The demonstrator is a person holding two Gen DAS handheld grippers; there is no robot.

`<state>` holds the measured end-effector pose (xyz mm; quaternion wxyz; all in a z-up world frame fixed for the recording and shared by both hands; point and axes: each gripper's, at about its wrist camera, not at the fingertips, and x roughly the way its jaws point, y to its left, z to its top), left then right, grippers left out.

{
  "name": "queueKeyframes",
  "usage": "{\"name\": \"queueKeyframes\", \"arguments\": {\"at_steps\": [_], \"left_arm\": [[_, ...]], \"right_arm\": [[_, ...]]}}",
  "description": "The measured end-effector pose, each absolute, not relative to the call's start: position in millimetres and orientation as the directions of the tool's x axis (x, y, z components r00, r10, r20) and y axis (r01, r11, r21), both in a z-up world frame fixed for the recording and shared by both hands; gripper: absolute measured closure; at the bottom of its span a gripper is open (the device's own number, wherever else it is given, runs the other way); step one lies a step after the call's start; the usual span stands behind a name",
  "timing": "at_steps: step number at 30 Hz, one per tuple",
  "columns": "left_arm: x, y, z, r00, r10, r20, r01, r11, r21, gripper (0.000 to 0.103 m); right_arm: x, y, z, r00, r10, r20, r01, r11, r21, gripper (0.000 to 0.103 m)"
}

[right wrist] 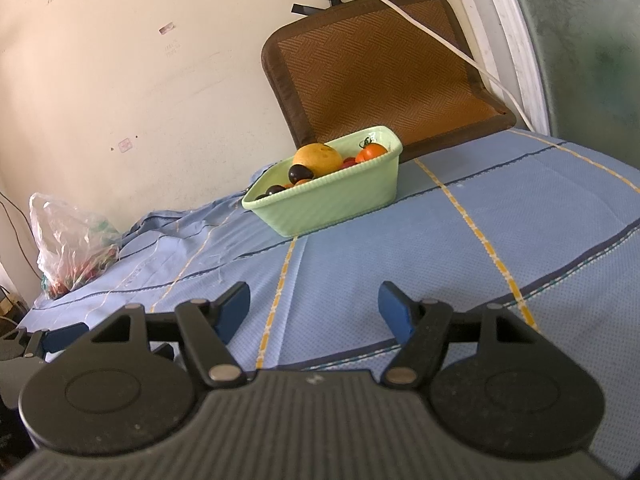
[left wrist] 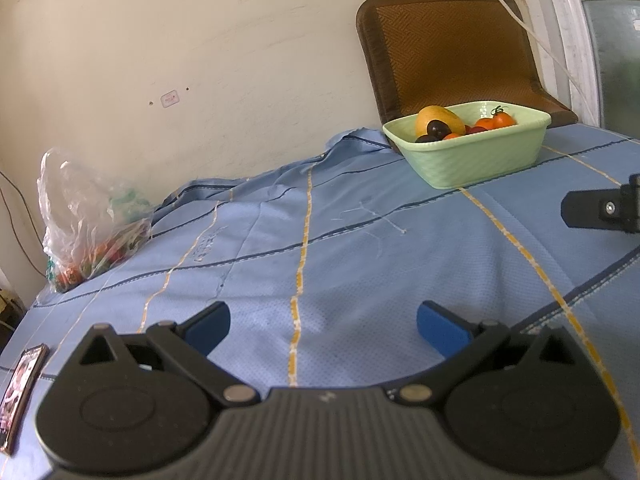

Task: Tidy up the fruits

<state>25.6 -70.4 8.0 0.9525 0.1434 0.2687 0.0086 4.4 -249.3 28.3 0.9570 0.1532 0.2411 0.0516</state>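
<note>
Left tool (left wrist: 323, 326) spread wide, nothing between its blue pads, hovering low over the bench's blue cloth (left wrist: 280, 264). Right tool (right wrist: 314, 307) also spread wide and empty, over the same cloth; its black finger shows at the right edge of the left view. No brand or readable text on either tool; small stickers on the wall (left wrist: 170, 99) too blurred to read. Phone (left wrist: 20, 392) lies flat on the cloth at the left tool's near left, screen lit, content illegible. Far ahead, a pale green rectangular tub (left wrist: 472, 156) sits on the cloth near the wall, just in front of a brown woven chair back (left wrist: 448, 48). Tub holds a yellow-orange mango (left wrist: 438, 118), dark plums (left wrist: 436, 130) in front of it, and orange-red tomatoes (left wrist: 498, 120) with a green stem toward the right end. Clear plastic bag (left wrist: 84, 216) at far left against the wall, well apart from the tub, with red and green produce inside, kind unclear. White cable (right wrist: 420, 28) hangs across the chair.
</note>
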Motion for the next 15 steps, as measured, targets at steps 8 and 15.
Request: {"name": "queueKeyframes", "arguments": {"at_steps": [8,15], "left_arm": [[25.5,-71.3,7.5,0.857,0.092,-0.508,0.064,0.957,0.281,0.0],[25.5,-71.0,7.3,0.857,0.093,-0.507,0.062,0.958,0.281,0.0]], "right_arm": [[4.4,-249.4,28.2,0.88,0.173,-0.443,-0.025,0.947,0.32,0.03],[4.3,-249.5,28.2,0.88,0.174,-0.443,-0.026,0.947,0.32,0.03]]}}
